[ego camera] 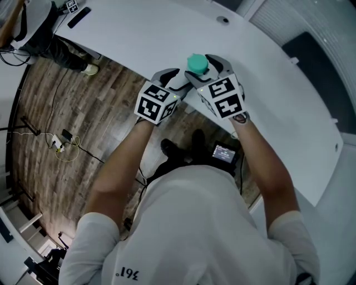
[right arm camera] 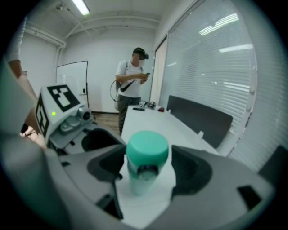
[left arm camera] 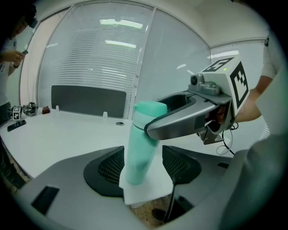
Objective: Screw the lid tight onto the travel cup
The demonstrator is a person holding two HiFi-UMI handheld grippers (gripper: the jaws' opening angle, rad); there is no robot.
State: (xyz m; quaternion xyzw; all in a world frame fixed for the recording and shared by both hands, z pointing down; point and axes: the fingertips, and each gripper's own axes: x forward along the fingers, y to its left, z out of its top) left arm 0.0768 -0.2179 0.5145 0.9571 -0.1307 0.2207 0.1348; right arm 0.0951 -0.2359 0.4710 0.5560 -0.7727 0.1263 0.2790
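White counter (ego camera: 167, 33), blinds (left arm camera: 112, 54) behind. Left gripper (left arm camera: 143, 167) fingers pinch the cup (left arm camera: 140, 148) body between them. Right gripper (right arm camera: 148, 167) fingers clamp its lid (right arm camera: 147, 148).

"361°" on white shirt (ego camera: 189, 228) (upside down)

Bright, even ceiling light (right arm camera: 82, 7), dark fisheye edges, travel cup (right arm camera: 143, 181) blurred close-up

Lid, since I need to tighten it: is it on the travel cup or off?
On. The teal lid sits atop the travel cup, between the jaws of the right gripper.
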